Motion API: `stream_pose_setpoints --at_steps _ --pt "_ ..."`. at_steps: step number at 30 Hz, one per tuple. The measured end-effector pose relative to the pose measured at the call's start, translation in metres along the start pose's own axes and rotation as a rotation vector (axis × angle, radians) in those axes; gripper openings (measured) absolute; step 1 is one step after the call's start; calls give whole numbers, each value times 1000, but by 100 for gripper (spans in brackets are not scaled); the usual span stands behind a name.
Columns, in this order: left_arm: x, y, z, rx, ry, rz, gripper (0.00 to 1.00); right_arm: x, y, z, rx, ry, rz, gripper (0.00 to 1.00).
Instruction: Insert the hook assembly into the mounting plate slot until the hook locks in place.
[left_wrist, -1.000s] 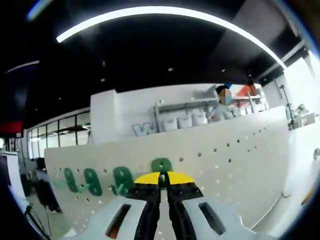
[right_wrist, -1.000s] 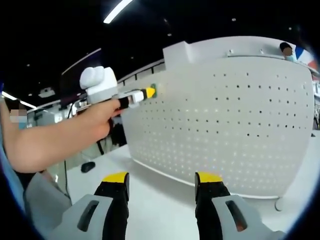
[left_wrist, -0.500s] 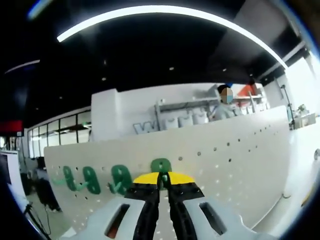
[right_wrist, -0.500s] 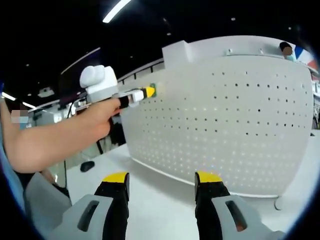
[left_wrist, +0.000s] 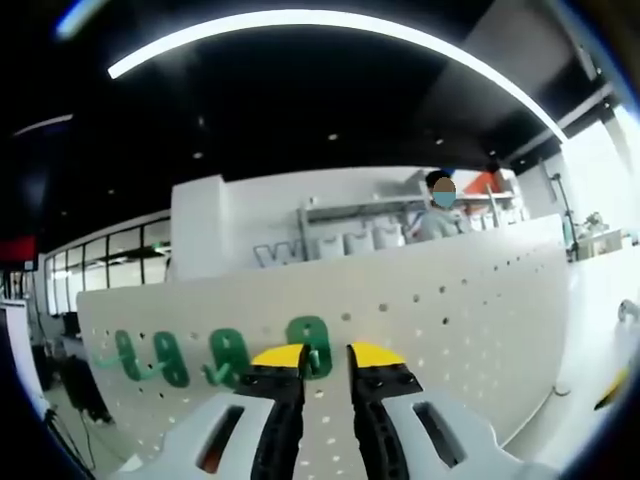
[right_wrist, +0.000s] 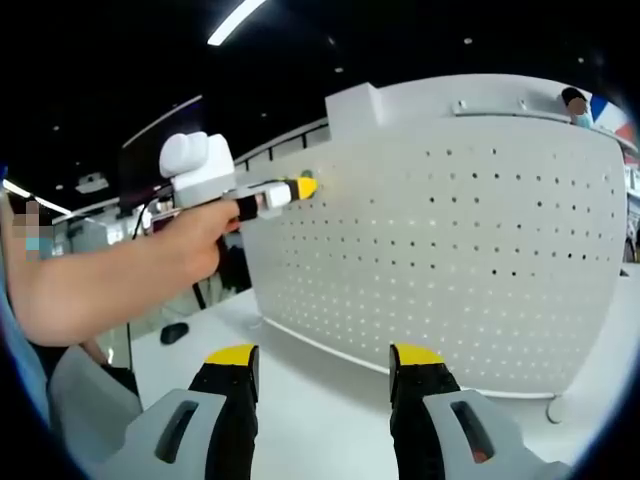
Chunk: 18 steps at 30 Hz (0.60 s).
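Since the small green plastic hook (left_wrist: 309, 347) is sitting on the white perforated metal mounting plate (left_wrist: 470, 310) right ahead of my left claw (left_wrist: 326, 357), between the yellow tips, I'd guess it's seated or close to it. My left jaws are parted a little and I can't see them pinching it. It looks light and stiff, moulded plastic, probably a bit slick, so I'd grab it by the flat oval body and not the curled tip. Pushing straight into the plate seems safer than twisting, since the small tabs at the back could snap.

Further out to the left of that claw there's a row of three more green hooks (left_wrist: 172, 358) hanging on the same plate.

From my right claw's view, my left hand (right_wrist: 195, 240) is stretched out level, holding the left claw up at the plate's top left corner, nose touching or nearly touching the board. My right claw (right_wrist: 325, 360) hangs low with jaws wide and holding nothing, over the white tabletop (right_wrist: 310, 400), well apart from the hook.
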<state>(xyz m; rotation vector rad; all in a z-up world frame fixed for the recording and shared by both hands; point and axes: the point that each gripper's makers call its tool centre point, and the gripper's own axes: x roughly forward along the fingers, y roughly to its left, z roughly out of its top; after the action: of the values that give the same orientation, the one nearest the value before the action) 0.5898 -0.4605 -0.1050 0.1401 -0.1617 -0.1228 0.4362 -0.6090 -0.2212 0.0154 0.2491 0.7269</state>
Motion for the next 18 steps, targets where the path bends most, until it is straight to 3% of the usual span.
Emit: stream_pose_setpoints --at_steps 18 --pt "-18 -3 14 -17 -27 -55 30 0 7 5 -10 -11 1 52"
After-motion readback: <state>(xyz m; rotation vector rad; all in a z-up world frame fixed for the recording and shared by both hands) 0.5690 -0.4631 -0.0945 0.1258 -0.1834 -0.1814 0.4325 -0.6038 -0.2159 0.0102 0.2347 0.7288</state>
